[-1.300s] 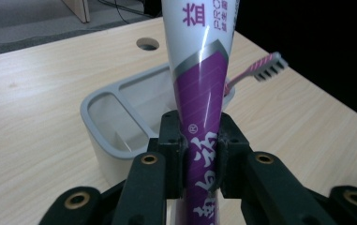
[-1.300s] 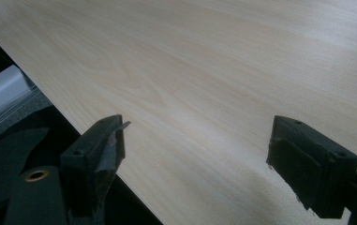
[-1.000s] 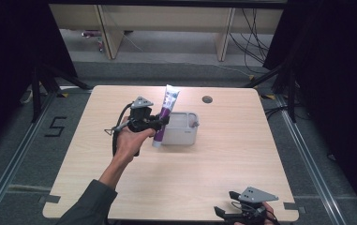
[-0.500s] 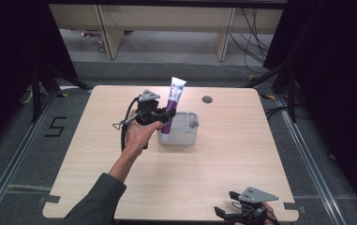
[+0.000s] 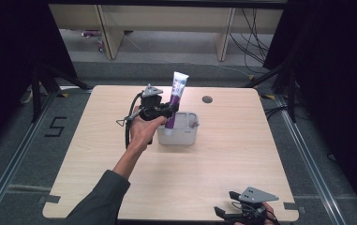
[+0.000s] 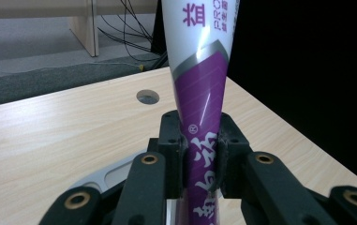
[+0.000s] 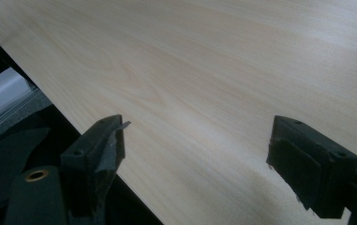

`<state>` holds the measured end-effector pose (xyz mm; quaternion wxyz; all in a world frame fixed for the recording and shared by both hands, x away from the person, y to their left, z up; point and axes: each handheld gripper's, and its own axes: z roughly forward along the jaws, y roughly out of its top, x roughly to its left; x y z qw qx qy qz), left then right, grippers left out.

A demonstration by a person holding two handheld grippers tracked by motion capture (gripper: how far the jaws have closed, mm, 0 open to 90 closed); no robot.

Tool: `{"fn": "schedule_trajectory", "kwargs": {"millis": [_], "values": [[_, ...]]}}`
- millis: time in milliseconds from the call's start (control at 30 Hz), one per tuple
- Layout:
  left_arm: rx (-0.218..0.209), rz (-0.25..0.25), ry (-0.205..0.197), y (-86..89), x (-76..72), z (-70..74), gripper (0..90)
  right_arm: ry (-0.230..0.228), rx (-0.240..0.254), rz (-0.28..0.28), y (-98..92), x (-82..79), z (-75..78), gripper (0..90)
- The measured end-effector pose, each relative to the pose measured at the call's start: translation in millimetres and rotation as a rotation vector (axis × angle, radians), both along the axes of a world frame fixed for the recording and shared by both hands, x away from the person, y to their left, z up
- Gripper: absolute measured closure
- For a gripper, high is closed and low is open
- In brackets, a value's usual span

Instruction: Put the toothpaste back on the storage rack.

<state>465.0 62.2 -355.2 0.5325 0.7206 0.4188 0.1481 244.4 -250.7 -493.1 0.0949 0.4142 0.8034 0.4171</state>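
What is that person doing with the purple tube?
A person's left gripper is clamped on a purple and white tube, holding it upright over a small grey bin on the wooden table. The tube's lower end looks to be in or just above the bin. The right gripper rests open at the table's near edge, holding nothing.

The toothpaste tube [image 5: 176, 96], white at its flat top end and purple below with white characters, stands near upright, tilted toward one o'clock, its lower end over the grey bin [image 5: 180, 135] at the counter's twelve o'clock.
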Motion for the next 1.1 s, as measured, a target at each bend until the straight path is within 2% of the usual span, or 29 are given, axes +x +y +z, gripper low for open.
{"fn": "schedule_trajectory", "kwargs": {"millis": [33, 133, 233, 267, 300, 333, 367, 400, 500, 567, 733, 767, 833, 867, 1100], "values": [[0.002, -0.001, 0.000, -1.1, 1.4, -0.1, 75.4, 0.026, 0.015, -0.009, 1.5, -1.6, 0.2, 19.4], [0.021, 0.010, 0.000, -4.4, 6.4, -1.5, 75.4, 0.014, 0.013, -0.005, 1.6, -1.3, -0.1, 19.4], [0.011, 0.023, 0.005, -6.9, 11.5, -3.4, 75.4, 0.006, 0.010, 0.006, 1.0, -0.1, -0.5, 19.4], [0.011, 0.023, 0.005, -6.9, 11.5, -3.4, 75.4, 0.008, 0.034, 0.012, 2.0, 0.4, -1.9, 19.4], [0.013, 0.026, 0.001, -9.2, 15.2, -4.4, 75.4, -0.024, -0.001, 0.019, -0.3, 2.0, -1.5, 19.4], [0.013, 0.026, 0.001, -9.2, 15.2, -4.4, 75.4, -0.021, -0.011, 0.017, -1.0, 1.6, -0.5, 19.4], [0.003, 0.033, 0.003, -10.9, 19.3, -5.7, 75.4, -0.022, -0.011, 0.018, -0.9, 1.7, -0.6, 19.4], [0.013, 0.037, 0.004, -11.5, 21.1, -6.0, 75.4, 0.001, 0.006, 0.009, 0.6, 0.3, -0.6, 19.4], [0.027, 0.047, -0.010, -14.7, 26.2, -8.1, 75.4, 0.008, 0.021, 0.011, 1.2, 0.2, -1.1, 19.4], [0.014, 0.048, -0.019, -16.2, 29.6, -10.1, 75.4, 0.001, 0.017, 0.014, 0.8, 0.4, -1.2, 19.4], [0.014, 0.055, -0.020, -17.7, 34.5, -15.1, 75.5, -0.022, 0.004, 0.025, -0.6, 2.0, -1.6, 19.4], [0.027, 0.062, -0.029, -18.6, 36.1, -17.0, 75.4, -0.014, 0.011, 0.023, 0.1, 1.4, -1.5, 19.4], [0.025, 0.069, -0.031, -18.9, 38.3, -18.4, 75.4, 0.001, 0.018, 0.017, 1.1, 0.4, -1.2, 19.4], [0.020, 0.069, -0.033, -19.5, 39.5, -19.3, 75.4, -0.021, 0.004, 0.026, 0.0, 1.7, -1.5, 19.4], [0.044, 0.058, -0.043, -23.7, 43.6, -27.2, 75.4, -0.021, 0.004, 0.029, 0.3, 1.5, -1.1, 19.4]]}}
